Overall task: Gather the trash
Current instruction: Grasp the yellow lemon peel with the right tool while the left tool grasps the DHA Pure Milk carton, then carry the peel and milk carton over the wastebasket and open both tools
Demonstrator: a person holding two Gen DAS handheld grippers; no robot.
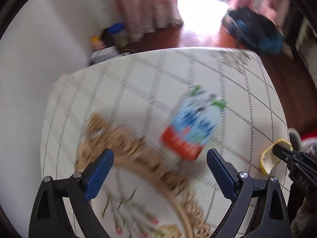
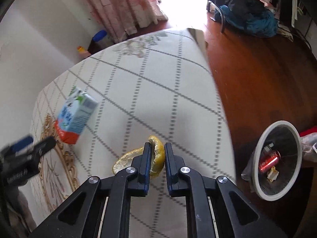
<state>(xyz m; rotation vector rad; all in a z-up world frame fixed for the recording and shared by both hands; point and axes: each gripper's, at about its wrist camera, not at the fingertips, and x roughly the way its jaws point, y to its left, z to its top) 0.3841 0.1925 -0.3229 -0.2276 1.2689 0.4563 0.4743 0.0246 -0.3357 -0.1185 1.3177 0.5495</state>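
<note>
The right gripper (image 2: pixel 157 150) pinches a curled yellow citrus peel (image 2: pixel 158 156) over the white grid-patterned tablecloth (image 2: pixel 158 91); the left gripper (image 1: pixel 160 158) gapes wide and empty (blurred view) near the blue-and-orange drink carton (image 1: pixel 193 127). A round grey bin (image 2: pixel 277 161) on the floor holds a red can (image 2: pixel 269 160)

carton (image 2: pixel 76 117) on table (image 2: pixel 158 75), left of peel (image 2: pixel 158 154) | bin (image 2: pixel 277 162) right, apparently on floor (image 2: pixel 257 79)
</note>
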